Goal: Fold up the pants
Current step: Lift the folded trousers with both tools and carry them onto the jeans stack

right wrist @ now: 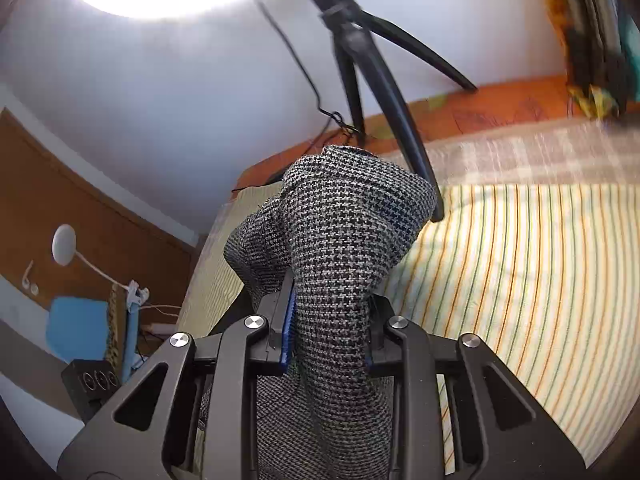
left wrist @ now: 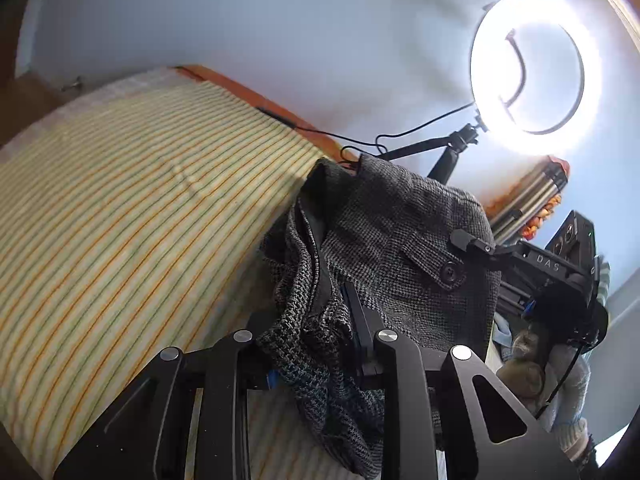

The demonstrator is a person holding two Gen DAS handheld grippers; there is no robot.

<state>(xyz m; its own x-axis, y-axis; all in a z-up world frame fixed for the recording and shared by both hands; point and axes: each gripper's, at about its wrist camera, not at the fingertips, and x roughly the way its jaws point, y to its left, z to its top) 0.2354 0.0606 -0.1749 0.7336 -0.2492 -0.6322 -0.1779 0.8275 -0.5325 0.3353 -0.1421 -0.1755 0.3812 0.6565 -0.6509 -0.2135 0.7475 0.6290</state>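
The pants [left wrist: 392, 232] are grey houndstooth with a buttoned pocket flap [left wrist: 450, 272]. My left gripper [left wrist: 320, 340] is shut on a bunched fold of them, lifted above the striped bed sheet [left wrist: 120, 200]. The cloth drapes over the fingers and hides the tips. My right gripper [right wrist: 332, 320] is shut on another part of the pants [right wrist: 344, 232], which bulges up and over its blue-padded fingers [right wrist: 287, 320]. The right gripper also shows in the left wrist view [left wrist: 472, 244], clamped on the cloth's right edge.
A lit ring light [left wrist: 532, 64] on a black tripod [right wrist: 380, 92] stands at the bed's far edge with its cable [left wrist: 400, 136]. A brown wooden panel [right wrist: 80, 216] and a blue item [right wrist: 76, 328] lie left of the bed. A white wall is behind.
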